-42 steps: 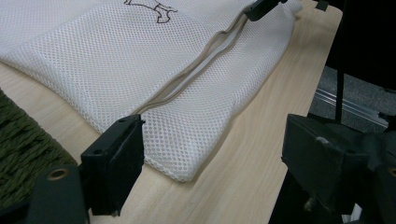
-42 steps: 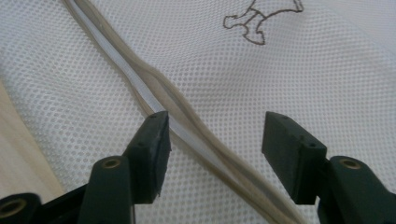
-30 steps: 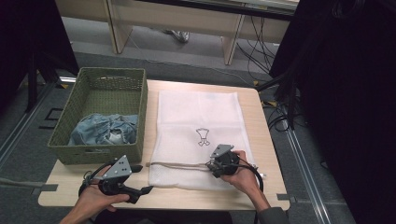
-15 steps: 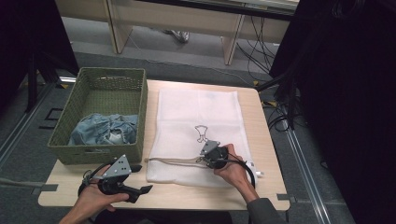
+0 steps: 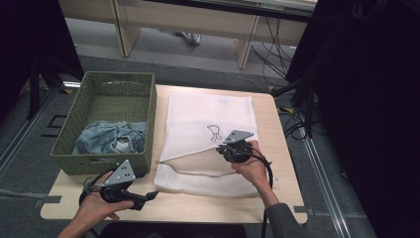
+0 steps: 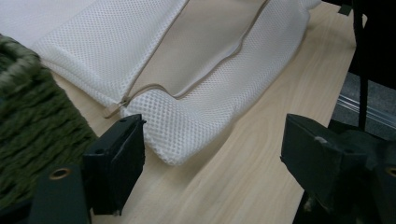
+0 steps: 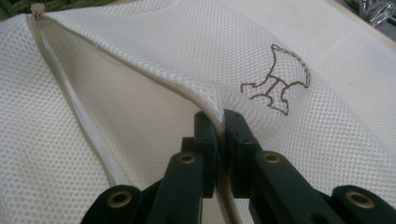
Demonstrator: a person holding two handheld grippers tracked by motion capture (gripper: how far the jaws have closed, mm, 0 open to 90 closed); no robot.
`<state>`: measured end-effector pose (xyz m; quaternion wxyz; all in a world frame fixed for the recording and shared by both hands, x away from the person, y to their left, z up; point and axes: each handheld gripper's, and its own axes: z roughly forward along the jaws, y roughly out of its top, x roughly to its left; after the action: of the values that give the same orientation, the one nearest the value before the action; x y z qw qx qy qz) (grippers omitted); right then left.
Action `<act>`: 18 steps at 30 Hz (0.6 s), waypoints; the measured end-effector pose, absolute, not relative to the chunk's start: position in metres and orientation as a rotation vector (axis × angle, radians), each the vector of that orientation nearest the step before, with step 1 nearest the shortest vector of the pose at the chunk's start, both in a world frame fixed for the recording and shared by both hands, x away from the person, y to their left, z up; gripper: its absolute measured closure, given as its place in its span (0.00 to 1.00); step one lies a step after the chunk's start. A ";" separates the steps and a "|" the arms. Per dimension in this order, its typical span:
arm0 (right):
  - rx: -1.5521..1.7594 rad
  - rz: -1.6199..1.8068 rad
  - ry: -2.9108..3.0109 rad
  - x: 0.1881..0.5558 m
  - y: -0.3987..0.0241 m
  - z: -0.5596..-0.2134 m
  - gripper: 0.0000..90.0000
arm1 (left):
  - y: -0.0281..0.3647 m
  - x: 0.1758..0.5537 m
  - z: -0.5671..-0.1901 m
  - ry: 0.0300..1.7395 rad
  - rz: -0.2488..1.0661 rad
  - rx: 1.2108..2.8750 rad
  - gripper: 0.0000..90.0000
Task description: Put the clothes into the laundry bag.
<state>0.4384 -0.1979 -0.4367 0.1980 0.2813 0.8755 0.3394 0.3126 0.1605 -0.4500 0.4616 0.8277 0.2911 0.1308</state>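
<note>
A white mesh laundry bag (image 5: pixel 210 141) lies flat on the light wooden table (image 5: pixel 277 129), just right of a green woven basket (image 5: pixel 106 121) that holds crumpled blue denim (image 5: pixel 111 139). The bag's zipper runs along its near part and is undone, so the mouth gapes; the zipper pull (image 7: pixel 36 8) sits at the end toward the basket. The right gripper (image 7: pixel 220 122) has just been closing its jaws, and they now stand pressed together on the upper edge of the open mouth (image 7: pixel 154 79), pinching the mesh and the zipper tape between the pads and raising that edge a little above the lower layer. In the high view this gripper (image 5: pixel 229 150) sits over the middle of the bag, the person's hand behind it. The only mark on the bag is a small brown outlined emblem (image 7: pixel 276 85) stitched into the mesh just beyond the pinch; it is a figure, not letters, and no brand name or writing can be read anywhere. The left gripper (image 6: pixel 212 154) rests low at the near left of the table with its jaws spread wide and nothing between the pads; the rounded near corner of the bag (image 6: pixel 180 135) lies just ahead of it, and the basket wall is close by its one jaw.
</note>
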 end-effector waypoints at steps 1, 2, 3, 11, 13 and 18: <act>0.787 0.950 2.450 0.438 -0.198 -0.437 0.95 | 0.160 0.313 -0.450 0.716 0.322 2.036 0.23; 0.792 0.972 2.447 0.439 -0.198 -0.433 0.95 | 0.162 0.313 -0.447 0.708 0.339 2.036 0.23; 0.793 0.979 2.434 0.439 -0.198 -0.430 0.95 | 0.164 0.313 -0.444 0.710 0.350 2.023 0.24; 0.789 1.013 2.401 0.445 -0.203 -0.414 0.95 | 0.186 0.323 -0.412 0.770 0.409 1.968 0.24; 0.790 1.021 2.405 0.446 -0.204 -0.413 0.95 | 0.196 0.330 -0.403 0.808 0.434 1.949 0.23; 0.779 1.021 2.404 0.446 -0.204 -0.412 0.95 | 0.219 0.349 -0.378 0.894 0.506 1.984 0.21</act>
<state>0.4459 -0.2043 -0.4124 0.2065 0.2797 0.8630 0.3667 0.3492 0.2190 -0.3781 0.4385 0.7981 0.3595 0.2037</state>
